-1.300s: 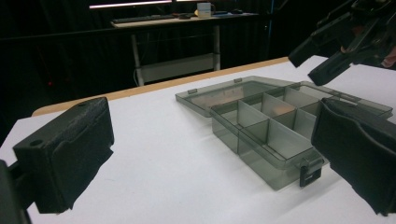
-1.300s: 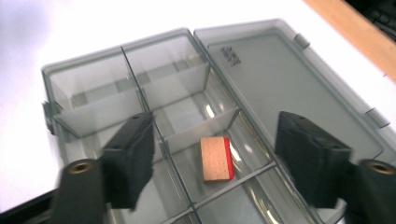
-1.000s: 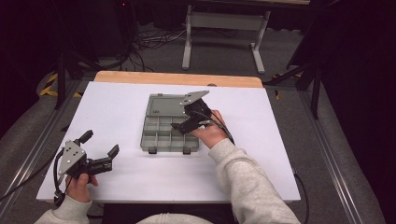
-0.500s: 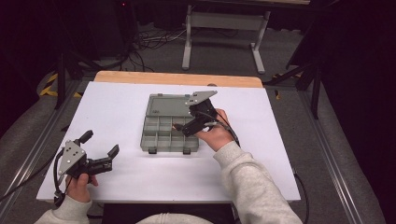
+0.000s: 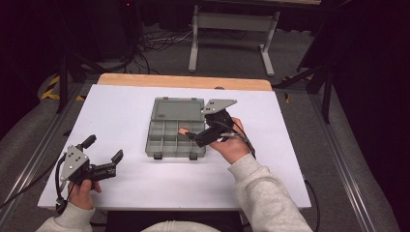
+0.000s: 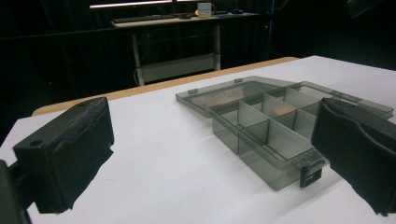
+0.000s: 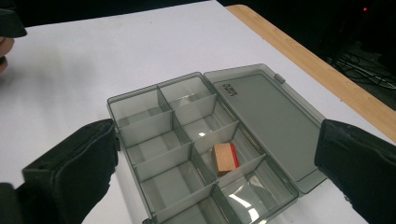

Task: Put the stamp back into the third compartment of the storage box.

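Two grippers are present: nearest the person, the left gripper rests at the front left of the worktop, unmoved over the last second, its fingers spread wide and holding nothing. One small wooden block with a red edge lies tilted against a divider in a compartment of the one grey organiser box, and the right gripper, fingers wide apart and empty, has advanced from the box's right side over that compartment, which suggests a pick-up is about to begin. Farther back, the one lid lies flat open on the worktop.
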`<state>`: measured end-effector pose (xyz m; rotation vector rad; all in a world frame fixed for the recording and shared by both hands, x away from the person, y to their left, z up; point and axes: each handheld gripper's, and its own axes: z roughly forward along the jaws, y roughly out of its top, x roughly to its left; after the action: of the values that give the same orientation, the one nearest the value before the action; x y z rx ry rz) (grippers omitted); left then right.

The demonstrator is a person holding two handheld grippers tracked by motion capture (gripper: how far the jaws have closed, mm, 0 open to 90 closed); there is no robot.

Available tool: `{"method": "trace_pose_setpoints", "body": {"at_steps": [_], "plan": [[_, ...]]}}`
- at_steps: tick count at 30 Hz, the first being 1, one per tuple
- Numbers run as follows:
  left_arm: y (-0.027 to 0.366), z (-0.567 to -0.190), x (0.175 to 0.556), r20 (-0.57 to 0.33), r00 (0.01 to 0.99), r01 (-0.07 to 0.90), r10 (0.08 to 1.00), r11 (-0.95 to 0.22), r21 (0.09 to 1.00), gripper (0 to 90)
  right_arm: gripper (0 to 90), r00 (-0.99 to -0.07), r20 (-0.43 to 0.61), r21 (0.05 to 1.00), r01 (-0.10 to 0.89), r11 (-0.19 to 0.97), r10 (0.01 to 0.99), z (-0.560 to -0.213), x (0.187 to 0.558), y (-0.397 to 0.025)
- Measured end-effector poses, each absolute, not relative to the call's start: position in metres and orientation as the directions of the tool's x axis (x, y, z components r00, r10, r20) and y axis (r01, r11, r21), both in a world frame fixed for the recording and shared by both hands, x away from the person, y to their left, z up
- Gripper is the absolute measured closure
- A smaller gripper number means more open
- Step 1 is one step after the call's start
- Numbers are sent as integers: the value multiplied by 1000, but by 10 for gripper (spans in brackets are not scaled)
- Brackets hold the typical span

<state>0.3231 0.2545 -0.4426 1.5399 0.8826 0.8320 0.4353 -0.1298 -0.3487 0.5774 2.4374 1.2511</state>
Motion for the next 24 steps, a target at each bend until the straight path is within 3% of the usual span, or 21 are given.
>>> {"method": "trace_pose_setpoints", "body": {"at_steps": [24], "plan": [[255, -442, 323, 44, 470, 97, 882, -101, 990, 1, 4, -832, -106, 903, 148, 403, 545, -357, 392, -183]]}}
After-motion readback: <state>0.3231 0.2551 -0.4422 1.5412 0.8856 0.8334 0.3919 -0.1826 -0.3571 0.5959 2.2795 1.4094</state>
